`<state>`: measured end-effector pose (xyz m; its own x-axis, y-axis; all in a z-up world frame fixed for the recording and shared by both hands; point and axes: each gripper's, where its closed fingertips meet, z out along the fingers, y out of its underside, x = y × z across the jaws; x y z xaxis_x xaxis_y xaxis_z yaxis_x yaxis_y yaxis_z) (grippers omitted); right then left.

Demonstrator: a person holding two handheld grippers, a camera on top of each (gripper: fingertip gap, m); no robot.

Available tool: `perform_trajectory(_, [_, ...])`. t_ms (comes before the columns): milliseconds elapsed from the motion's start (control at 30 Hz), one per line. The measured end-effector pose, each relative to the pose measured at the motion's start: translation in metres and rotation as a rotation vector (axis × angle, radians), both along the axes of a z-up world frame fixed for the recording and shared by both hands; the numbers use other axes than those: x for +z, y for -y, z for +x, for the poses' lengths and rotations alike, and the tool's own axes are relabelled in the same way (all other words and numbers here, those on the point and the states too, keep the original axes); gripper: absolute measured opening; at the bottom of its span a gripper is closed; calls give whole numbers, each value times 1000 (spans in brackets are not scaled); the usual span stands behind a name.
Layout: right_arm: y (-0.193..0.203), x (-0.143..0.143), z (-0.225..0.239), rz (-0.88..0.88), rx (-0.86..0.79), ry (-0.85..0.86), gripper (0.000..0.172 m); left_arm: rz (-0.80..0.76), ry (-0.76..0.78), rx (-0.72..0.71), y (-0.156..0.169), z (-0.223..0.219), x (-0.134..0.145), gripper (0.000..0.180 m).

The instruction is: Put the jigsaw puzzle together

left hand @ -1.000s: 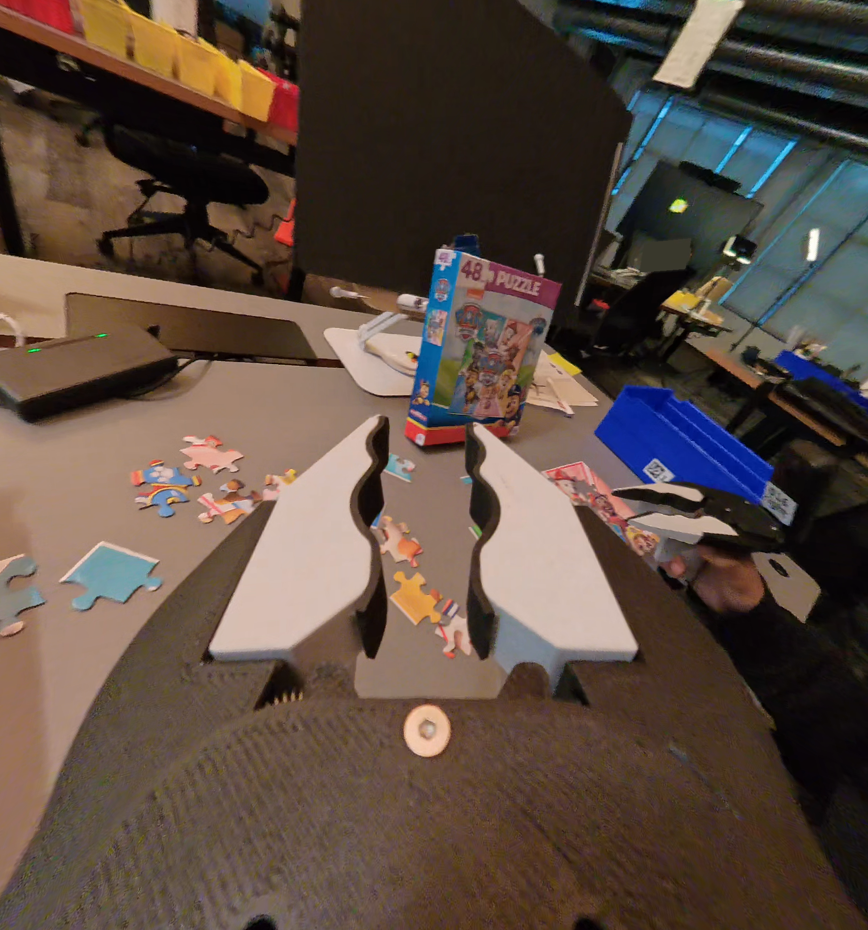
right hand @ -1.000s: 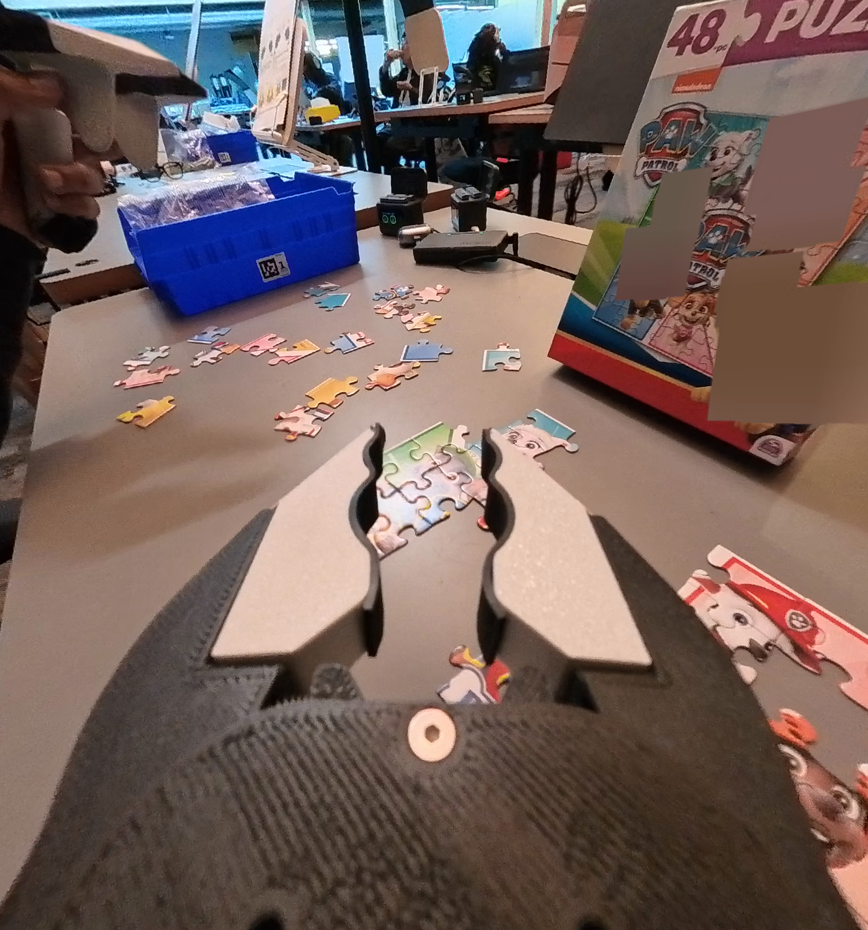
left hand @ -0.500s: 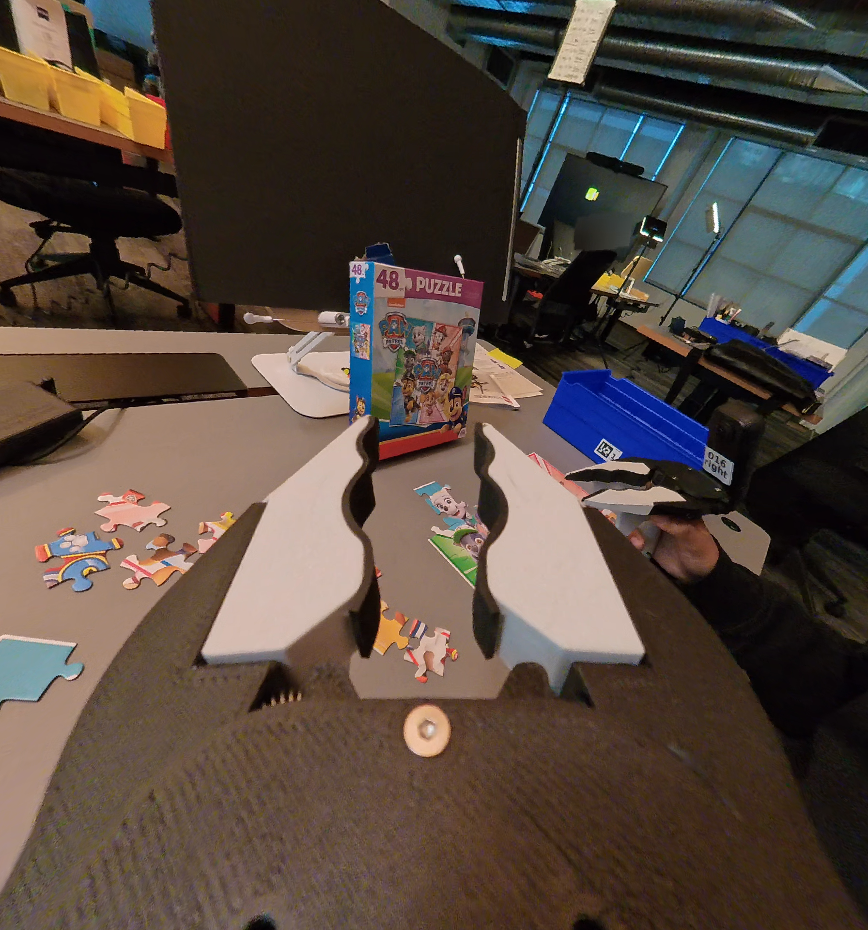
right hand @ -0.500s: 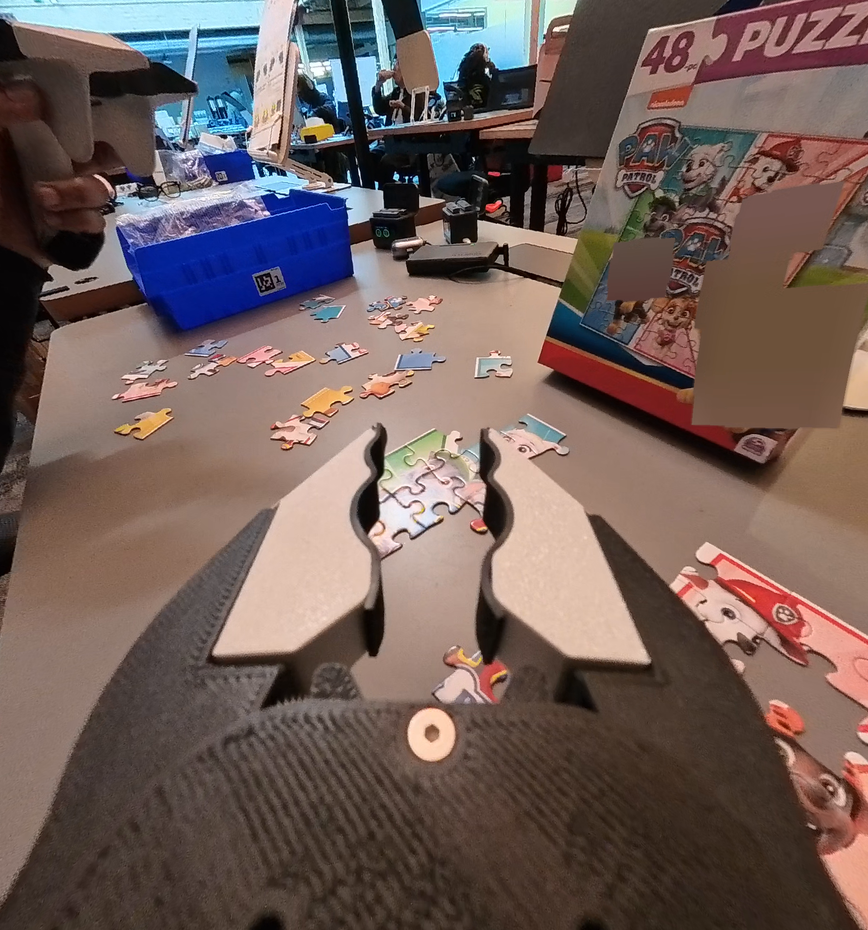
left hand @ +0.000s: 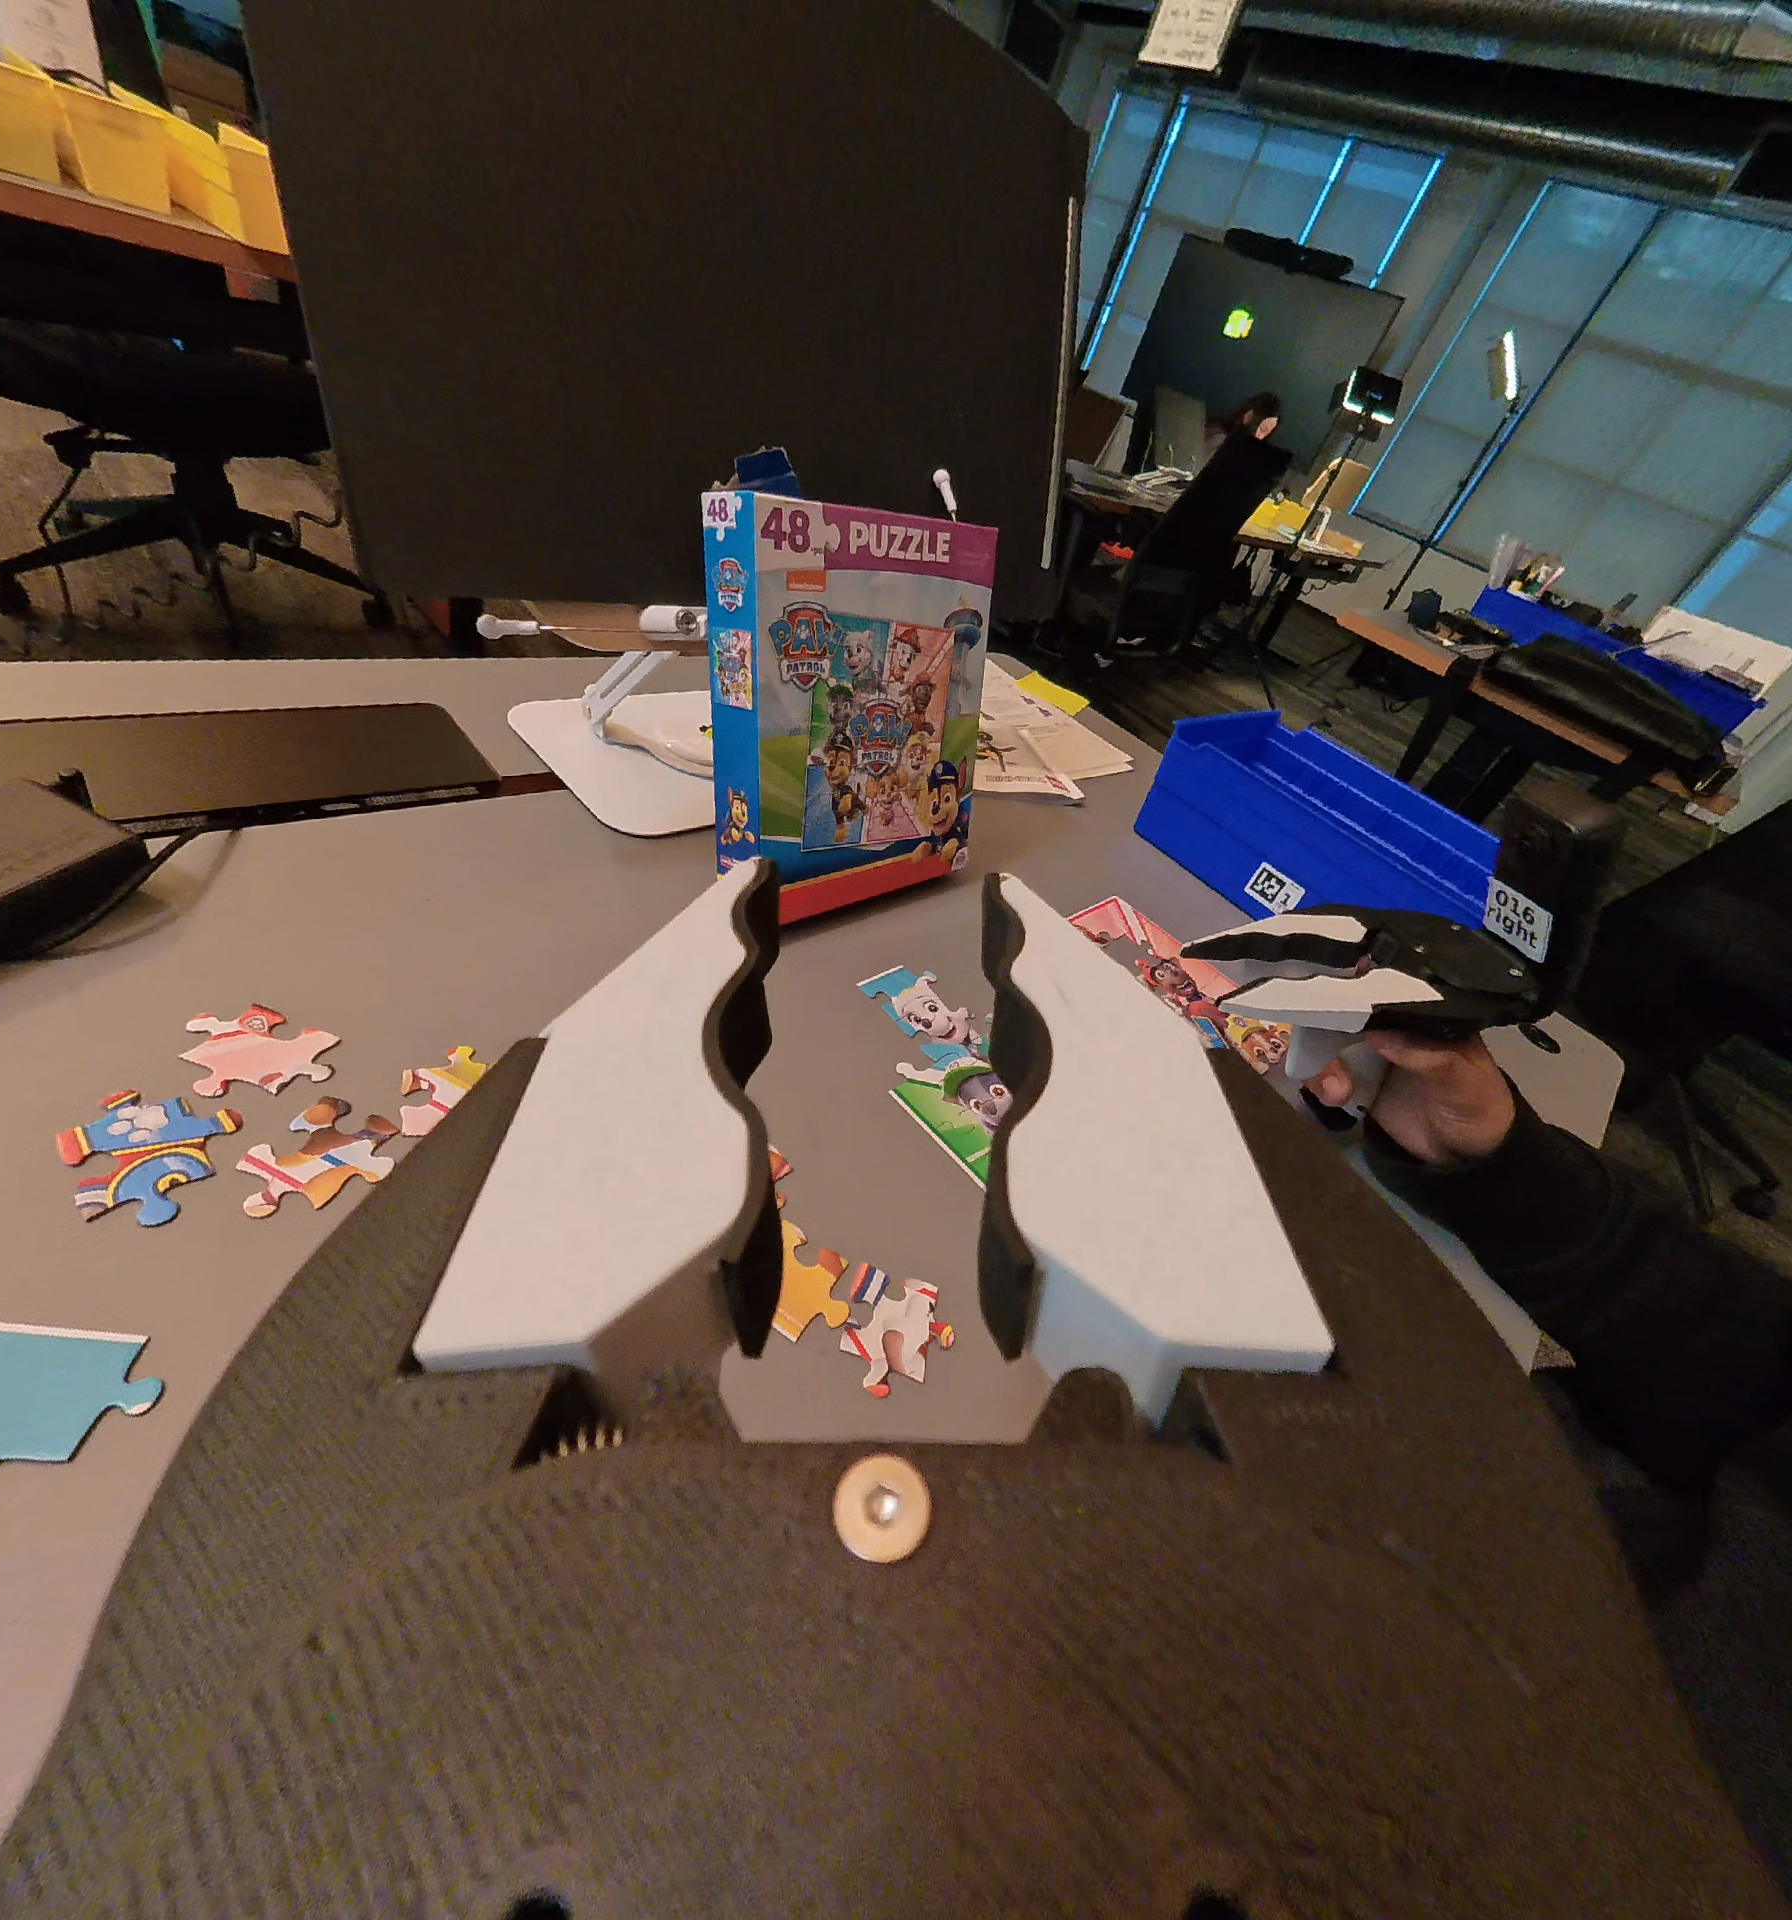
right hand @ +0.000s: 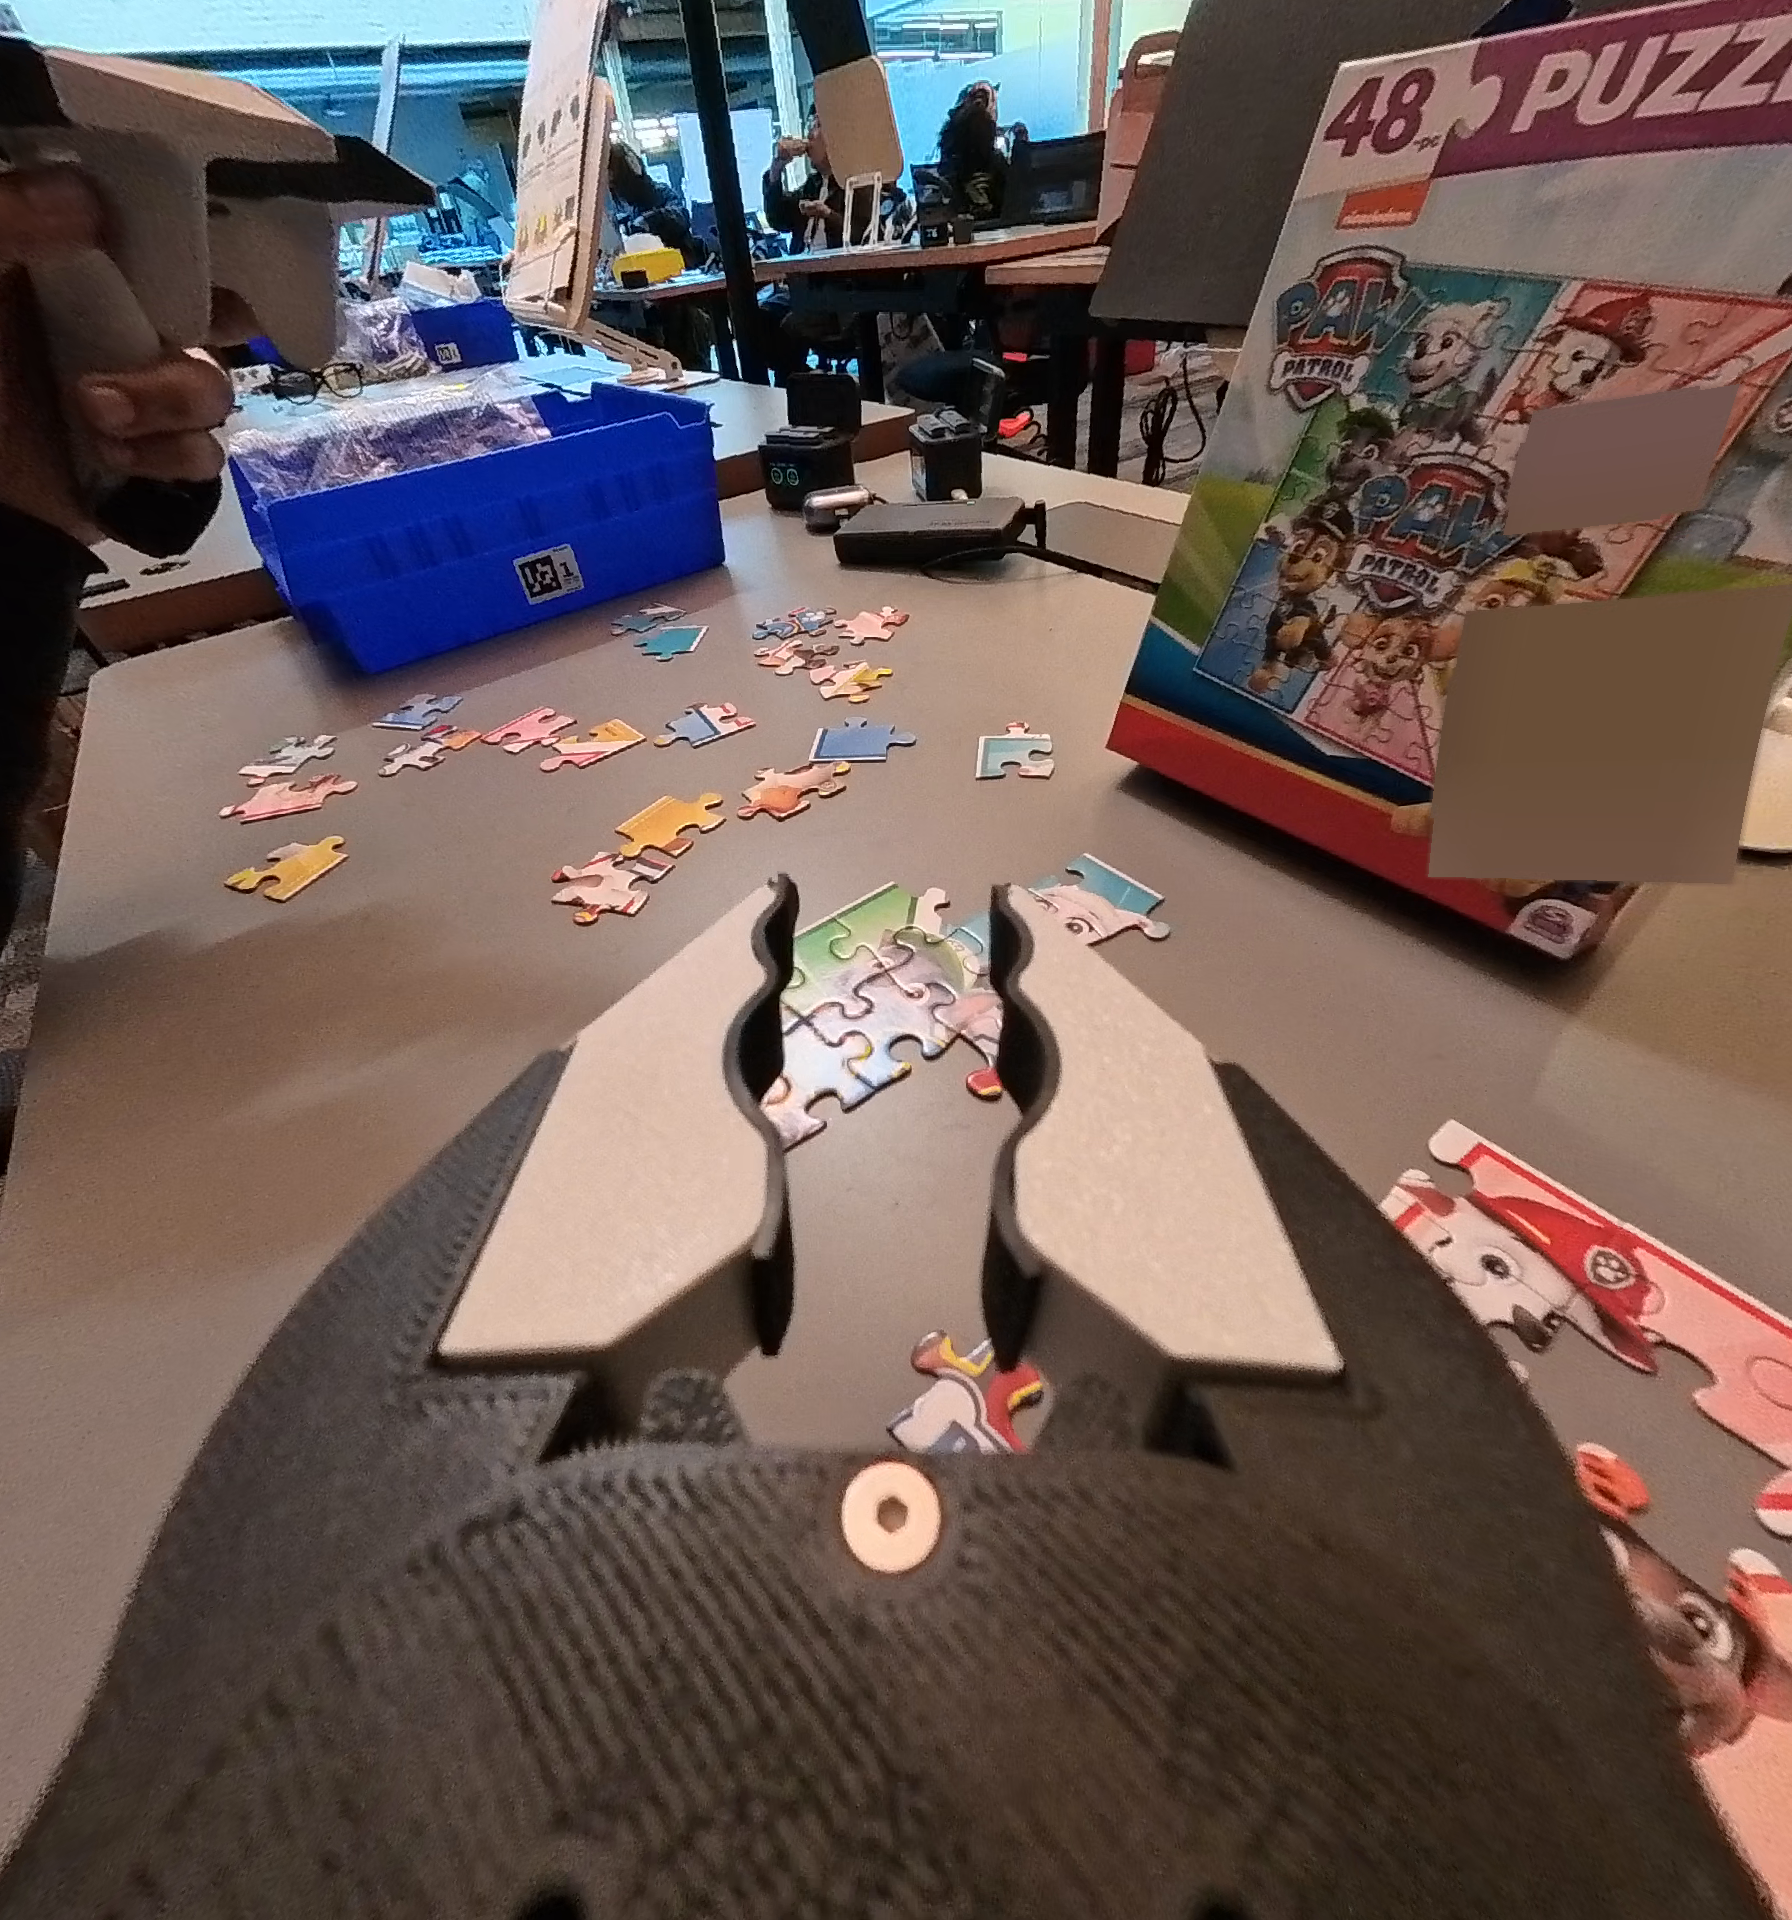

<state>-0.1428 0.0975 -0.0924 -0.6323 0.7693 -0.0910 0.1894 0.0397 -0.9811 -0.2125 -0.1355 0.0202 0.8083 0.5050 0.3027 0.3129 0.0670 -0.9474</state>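
Note:
My left gripper (left hand: 879, 883) is open and empty, held above the grey table (left hand: 372, 935). Loose puzzle pieces (left hand: 850, 1309) lie below its jaws, and a joined cluster of pieces (left hand: 939, 1039) lies by its right finger. An upright puzzle box (left hand: 856, 707) stands just beyond its tips. My right gripper (right hand: 892, 894) is open and empty, low over the same joined cluster (right hand: 871, 1008), which shows between its fingers without touching them. A loose piece (right hand: 975, 1392) lies near its base. The right gripper also shows in the left wrist view (left hand: 1209, 977), held in a hand.
Several loose pieces (right hand: 559, 748) are scattered across the table. A larger assembled section (right hand: 1598, 1309) lies at the right. A blue bin (right hand: 487, 530) stands at the table's far edge, with a black power brick (right hand: 928, 520) and a white stand (left hand: 611, 748) nearby. Some 25 centimeters of space lies between my two pairs of fingers. From my right tips it is roughly 11 centimeters to the loose piece (right hand: 975, 1392); from my left, 35 centimeters.
My left gripper's jaws have opened wider, and its view has swung right toward the puzzle box. My right gripper has stayed open and almost still over the joined cluster.

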Motion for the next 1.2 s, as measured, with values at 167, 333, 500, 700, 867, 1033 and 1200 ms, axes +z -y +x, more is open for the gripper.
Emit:
perform_trajectory(167, [-1, 1, 0, -5, -2, -2, 35, 3, 1, -2, -1, 0, 0, 37])
perform_trajectory(333, [-1, 1, 0, -1, -3, -3, 35, 2, 0, -5, -2, 1, 0, 37])
perform_trajectory(500, [-1, 0, 0, 7, -5, -5, 35, -4, 2, -10, -4, 1, -1, 37])
perform_trajectory(700, [-1, 1, 0, 6, -9, -11, 35, -10, 6, -14, -6, 1, -3, 37])
perform_trajectory(867, [-13, 15, -1, -12, -63, -78, 35, -18, 12, -17, -7, 0, -6, 37])
perform_trajectory(1033, [-73, 48, -1, 29, -294, -245, 36, -66, 30, -14, -7, -2, -16, 38])
perform_trajectory(1200, [-131, 77, 24, 59, -474, -411, 29, -136, 50, -8, -9, -6, -31, 40])
